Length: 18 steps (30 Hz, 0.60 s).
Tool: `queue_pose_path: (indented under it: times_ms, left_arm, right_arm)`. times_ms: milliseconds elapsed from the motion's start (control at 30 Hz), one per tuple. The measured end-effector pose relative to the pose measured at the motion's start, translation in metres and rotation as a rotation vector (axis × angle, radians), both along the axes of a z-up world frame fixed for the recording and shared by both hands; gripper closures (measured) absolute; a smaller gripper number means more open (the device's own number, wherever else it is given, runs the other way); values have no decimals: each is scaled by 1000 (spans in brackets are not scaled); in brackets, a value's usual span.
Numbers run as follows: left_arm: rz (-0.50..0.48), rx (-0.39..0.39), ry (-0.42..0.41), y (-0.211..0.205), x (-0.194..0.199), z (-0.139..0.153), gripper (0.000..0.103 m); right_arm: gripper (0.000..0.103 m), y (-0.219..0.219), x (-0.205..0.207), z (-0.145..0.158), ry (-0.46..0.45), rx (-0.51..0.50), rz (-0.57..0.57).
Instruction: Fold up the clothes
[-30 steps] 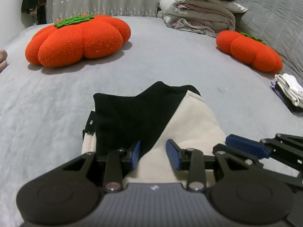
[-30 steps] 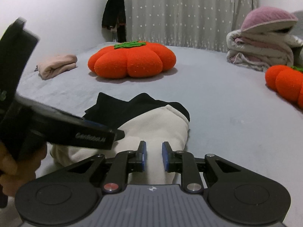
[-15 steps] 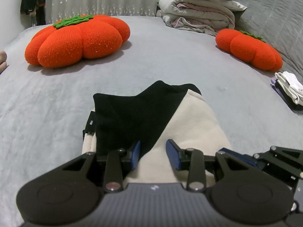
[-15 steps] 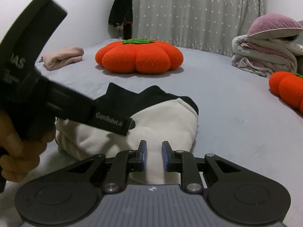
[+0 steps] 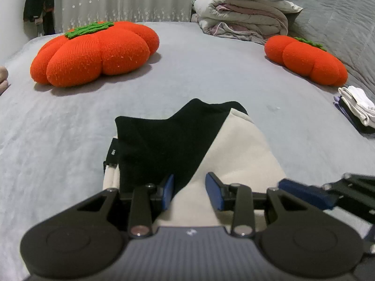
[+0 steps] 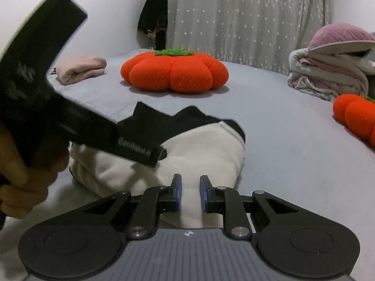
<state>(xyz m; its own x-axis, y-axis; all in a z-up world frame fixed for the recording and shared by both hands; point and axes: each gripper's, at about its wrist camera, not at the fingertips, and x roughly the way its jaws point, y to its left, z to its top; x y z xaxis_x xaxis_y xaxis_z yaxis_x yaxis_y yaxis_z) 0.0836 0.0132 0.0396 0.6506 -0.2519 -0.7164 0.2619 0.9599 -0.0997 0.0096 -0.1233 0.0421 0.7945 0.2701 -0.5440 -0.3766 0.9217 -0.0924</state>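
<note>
A folded black-and-cream garment (image 5: 187, 145) lies on the grey bed (image 5: 211, 75). My left gripper (image 5: 189, 192) hovers over its near edge, open, with the black-and-cream seam showing between the fingers. My right gripper (image 6: 189, 193) stands at the cream end of the garment (image 6: 187, 161) with a narrow gap and cream cloth showing in it; neither pad visibly pinches the cloth. In the right wrist view a hand (image 6: 23, 187) holds the left tool's black body (image 6: 70, 126) across the garment's left side.
A large orange pumpkin cushion (image 5: 93, 53) sits at the back left and a smaller one (image 5: 304, 61) at the right. Stacked bedding (image 5: 246, 16) lies behind, a white and dark folded pile (image 5: 356, 107) at the right edge, and a pink roll (image 6: 79, 70) at the far left.
The right gripper has shifted beside the left one, and the left tool now looms larger in the right wrist view. The garment has not moved, and both finger gaps are unchanged.
</note>
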Motion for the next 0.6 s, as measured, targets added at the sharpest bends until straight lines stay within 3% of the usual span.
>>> queue_pose_path:
  times_ms: [200,333,433,600]
  left_arm:
    - [9,-6,5,-1,1,2,70]
    - [15,-35,20,3,3,3,70]
    - [33,-91,43,11,6,4,70]
    - [60,-260,87,33,6,6,64]
  right_arm:
    - [84,6,-8,5,-31,-27,51]
    - [85,11,-3,-5,2,12,61]
    - [86,12,0,-19,14,-4,63]
    - [86,13,1,-18,32,-5,63]
